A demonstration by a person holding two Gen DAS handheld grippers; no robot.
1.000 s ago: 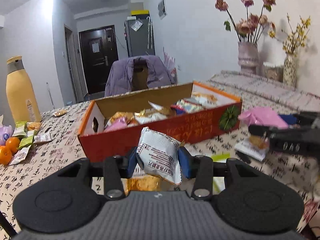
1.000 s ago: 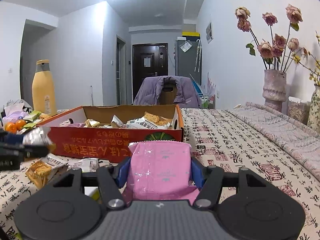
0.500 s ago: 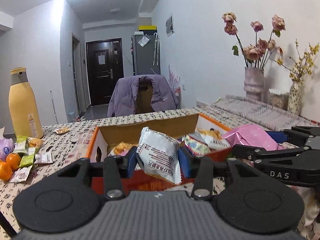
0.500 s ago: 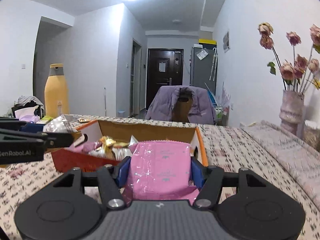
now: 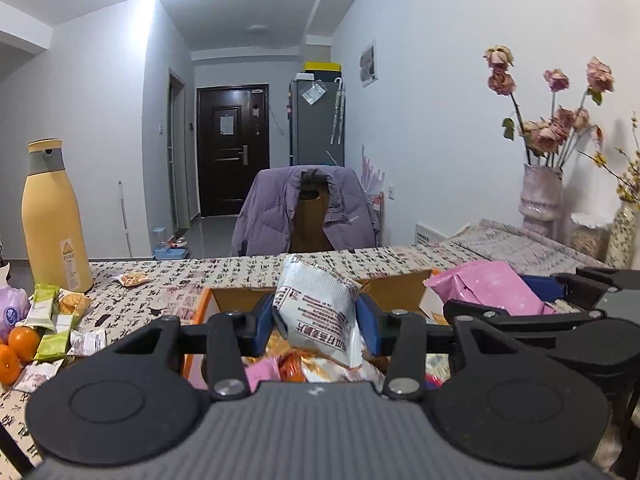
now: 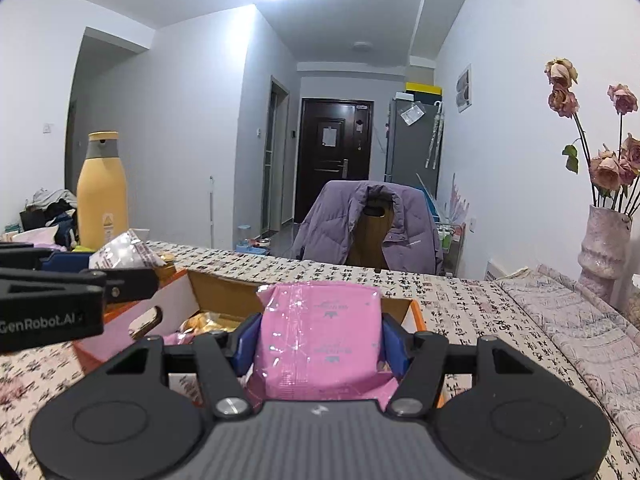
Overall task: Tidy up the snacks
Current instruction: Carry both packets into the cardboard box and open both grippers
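My left gripper (image 5: 316, 322) is shut on a white snack packet (image 5: 318, 312) with red print, held upright over the open orange cardboard box (image 5: 200, 310). Several snack bags lie inside the box below it. My right gripper (image 6: 320, 338) is shut on a pink packet (image 6: 320, 336), also above the box (image 6: 416, 312). In the left wrist view the right gripper and its pink packet (image 5: 484, 288) hang just to the right. The right wrist view has the left gripper with its white packet (image 6: 126, 252) at the left.
A tall yellow bottle (image 5: 54, 216) stands at the table's far left. Loose snack packets (image 5: 56, 312) and oranges (image 5: 18, 348) lie near it. A chair with a purple jacket (image 5: 306, 210) stands behind the table. Vases of dried flowers (image 5: 540, 200) sit at the right.
Both grippers have risen and gone forward with their packets, from in front of the box's front wall to above its open top. Neither grip has changed.
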